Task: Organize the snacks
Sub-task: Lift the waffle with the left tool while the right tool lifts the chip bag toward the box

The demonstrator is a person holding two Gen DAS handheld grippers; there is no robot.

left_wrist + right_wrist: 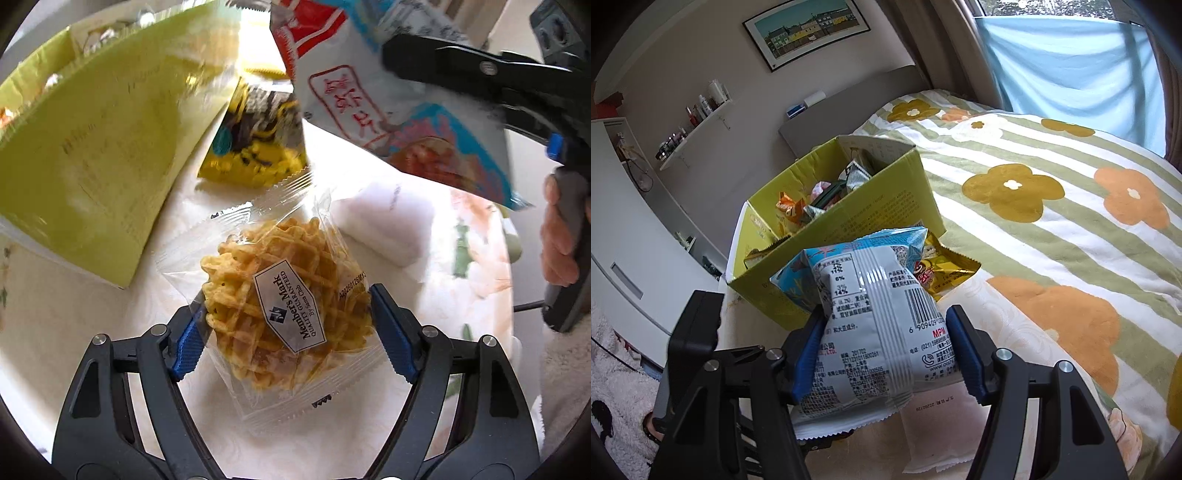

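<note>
A clear packet of lattice-shaped golden crisps (280,295) with a white brand label sits between the blue pads of my left gripper (288,328), which is shut on its two sides just above a white cloth. My right gripper (886,350) is shut on a white-and-blue snack bag (871,295), held up with its printed back toward the camera. In the left wrist view that bag (369,92) hangs at the upper right. A green cardboard box (849,206) with several snacks inside stands just beyond it; its wall (92,147) fills the left wrist view's upper left.
A yellow snack packet (255,147) lies beside the box, also visible as the yellow packet (949,266) behind the held bag. A white soft pack (384,225) lies on the cloth. A flowered quilt (1052,184) covers the bed to the right. A person's hand (557,240) grips the right tool.
</note>
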